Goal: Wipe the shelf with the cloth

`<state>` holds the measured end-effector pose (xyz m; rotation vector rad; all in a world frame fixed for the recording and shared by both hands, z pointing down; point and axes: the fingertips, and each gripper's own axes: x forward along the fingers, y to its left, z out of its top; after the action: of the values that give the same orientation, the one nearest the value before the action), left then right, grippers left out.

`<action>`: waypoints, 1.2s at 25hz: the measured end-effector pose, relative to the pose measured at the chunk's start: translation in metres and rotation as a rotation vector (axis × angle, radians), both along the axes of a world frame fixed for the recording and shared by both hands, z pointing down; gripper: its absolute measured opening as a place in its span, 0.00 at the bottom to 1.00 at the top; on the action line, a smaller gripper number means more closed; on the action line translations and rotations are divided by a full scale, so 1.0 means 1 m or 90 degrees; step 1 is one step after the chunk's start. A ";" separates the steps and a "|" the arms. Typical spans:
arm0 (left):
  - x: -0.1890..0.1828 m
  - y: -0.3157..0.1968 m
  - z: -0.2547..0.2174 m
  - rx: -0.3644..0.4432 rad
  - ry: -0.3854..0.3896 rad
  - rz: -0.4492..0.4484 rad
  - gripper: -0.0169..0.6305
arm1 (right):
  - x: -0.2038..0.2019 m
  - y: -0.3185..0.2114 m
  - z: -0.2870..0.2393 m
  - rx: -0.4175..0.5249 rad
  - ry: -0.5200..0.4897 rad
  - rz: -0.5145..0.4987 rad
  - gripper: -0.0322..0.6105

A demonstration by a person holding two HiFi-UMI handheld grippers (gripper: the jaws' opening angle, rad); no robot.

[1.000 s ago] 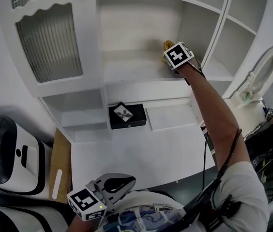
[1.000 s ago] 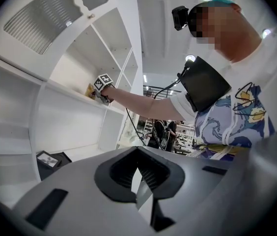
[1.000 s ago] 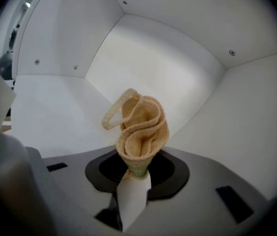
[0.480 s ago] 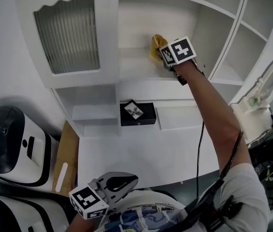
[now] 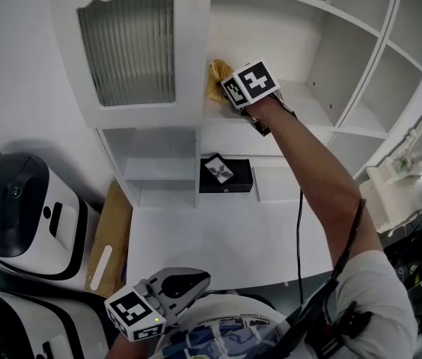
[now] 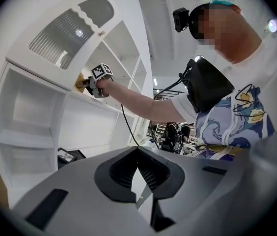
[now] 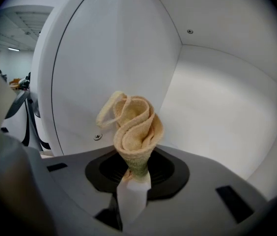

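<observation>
A folded yellow cloth rests against the left end of the white shelf, just beside the glass-fronted cabinet door. My right gripper is shut on it. In the right gripper view the cloth stands up in a curl from the jaws of my right gripper, close to the door's inner face. My left gripper hangs low by the person's body, far from the shelf. In its own view my left gripper is shut on nothing, and the cloth shows far off.
Below the shelf a black box sits at the back of the white counter. A white and black machine and a wooden board stand at the left. More open shelf compartments lie to the right.
My right gripper has slid the cloth leftward along the shelf, from the middle to the cabinet door's edge. The left gripper has stayed put.
</observation>
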<state>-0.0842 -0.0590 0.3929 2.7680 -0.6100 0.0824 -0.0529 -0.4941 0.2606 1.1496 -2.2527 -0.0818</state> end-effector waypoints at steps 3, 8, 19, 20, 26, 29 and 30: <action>0.002 0.000 0.001 0.000 0.004 0.004 0.05 | 0.014 -0.001 0.001 0.011 0.019 0.014 0.23; 0.012 -0.002 0.000 0.002 0.006 0.030 0.05 | 0.065 -0.007 0.002 0.013 0.027 0.069 0.22; 0.040 -0.004 -0.002 0.007 0.009 0.095 0.05 | 0.200 -0.008 0.004 0.030 0.096 0.218 0.23; 0.042 -0.004 -0.002 0.007 0.009 0.100 0.05 | 0.210 -0.007 0.004 0.032 0.105 0.231 0.23; 0.048 -0.002 -0.002 0.010 0.010 0.117 0.05 | 0.249 -0.003 0.005 0.050 0.169 0.287 0.23; 0.045 -0.001 -0.001 0.008 0.010 0.114 0.05 | 0.252 -0.002 0.002 0.055 0.141 0.298 0.23; 0.044 0.000 -0.001 0.009 0.010 0.112 0.05 | 0.250 0.000 -0.001 0.060 0.123 0.298 0.23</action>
<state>-0.0404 -0.0592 0.3924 2.8270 -0.3636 0.0953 0.1971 -0.4946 0.2597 1.6164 -1.7818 -0.1063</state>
